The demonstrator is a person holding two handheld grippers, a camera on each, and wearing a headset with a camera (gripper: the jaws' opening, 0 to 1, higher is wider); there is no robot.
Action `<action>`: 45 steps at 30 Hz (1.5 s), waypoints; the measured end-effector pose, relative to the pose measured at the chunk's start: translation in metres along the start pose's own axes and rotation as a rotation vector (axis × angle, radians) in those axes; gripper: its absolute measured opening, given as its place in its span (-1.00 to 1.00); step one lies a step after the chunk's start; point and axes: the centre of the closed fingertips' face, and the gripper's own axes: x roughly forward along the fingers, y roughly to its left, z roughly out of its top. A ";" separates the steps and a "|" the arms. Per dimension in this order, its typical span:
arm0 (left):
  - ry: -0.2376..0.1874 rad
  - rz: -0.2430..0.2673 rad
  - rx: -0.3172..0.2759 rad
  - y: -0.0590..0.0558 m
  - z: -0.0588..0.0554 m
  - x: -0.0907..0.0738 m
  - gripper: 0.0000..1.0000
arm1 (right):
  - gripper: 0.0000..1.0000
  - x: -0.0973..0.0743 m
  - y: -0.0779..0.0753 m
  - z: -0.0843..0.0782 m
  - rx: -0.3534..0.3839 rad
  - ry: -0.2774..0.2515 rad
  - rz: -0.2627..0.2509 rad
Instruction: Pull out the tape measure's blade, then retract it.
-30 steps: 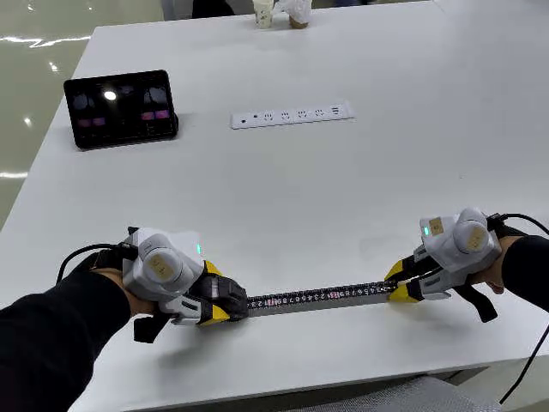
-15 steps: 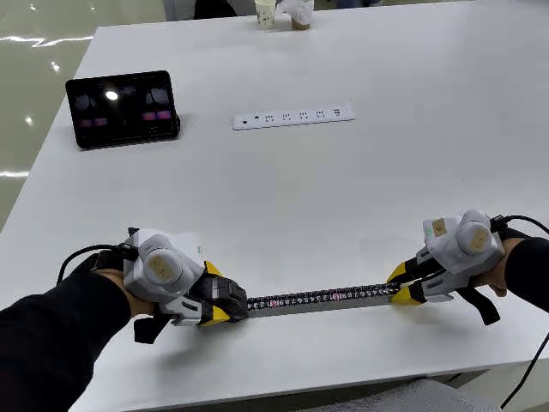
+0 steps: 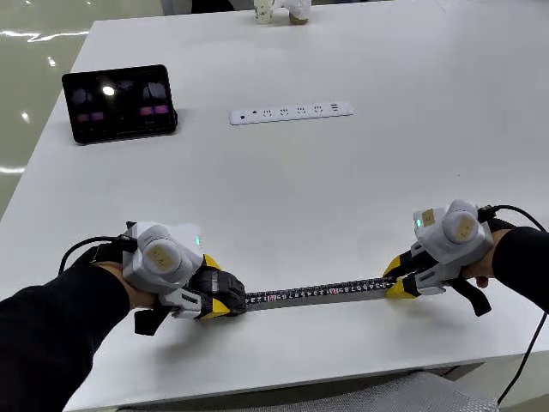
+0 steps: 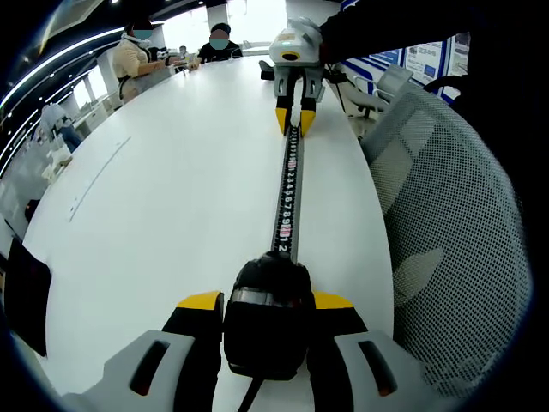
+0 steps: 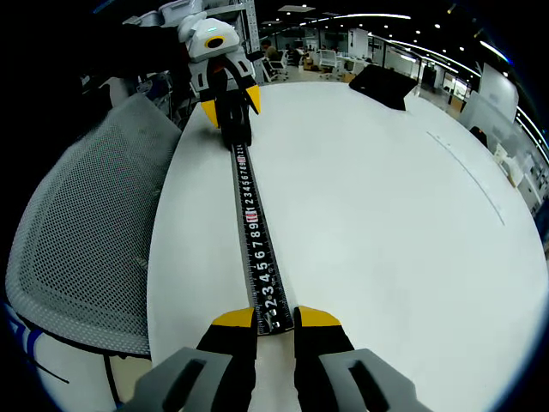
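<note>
**At full stretch: the blade is out, and a slipped tip is the danger**

Nearest the person, a mesh chair sits below the near edge of the table. Just in from that edge, the left gripper is clamped round the black case. One yellow tip presses each flank, and the case sits low on the table. From the case's mouth the blade runs straight and low along the tabletop, roughly parallel to the edge. Whether it touches the surface I cannot tell. It ends in the right gripper, whose jaws are drawn almost together and pinch the very end of the blade. In the right gripper view the lowest numbers sit right at the tips. The two grippers are well apart.

The pull looks done or nearly so, which leaves the return.

- **Slipped tip:** The hold on the blade's end is thin. If those jaws ease off or the end slides free, the spring would likely snatch the blade back and whip it across the table.
- **Buckling:** If the right gripper comes in faster than the case reels, the blade could buckle or kink.
- **Case twist:** If the rounded case twists in the left jaws, the blade would feed crooked and could jam at the mouth.
- **Table edge:** The line runs close to the table's edge, so any drift toward the person could drop the blade off it.

Farther off, a power strip and a tablet lie well clear, and cups stand at the far edge.
</note>
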 end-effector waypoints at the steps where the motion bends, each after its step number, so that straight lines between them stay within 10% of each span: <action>1: 0.001 0.001 -0.004 0.000 0.000 0.000 -0.34 | -0.73 0.000 0.000 0.000 -0.002 0.008 0.000; 21: 0.026 -0.004 -0.005 0.001 -0.001 -0.007 -0.33 | -0.71 0.000 0.001 -0.001 -0.040 0.083 0.000; 45: -0.023 0.011 -0.140 0.005 0.000 -0.021 0.13 | -0.46 -0.006 -0.003 0.001 0.005 0.097 -0.034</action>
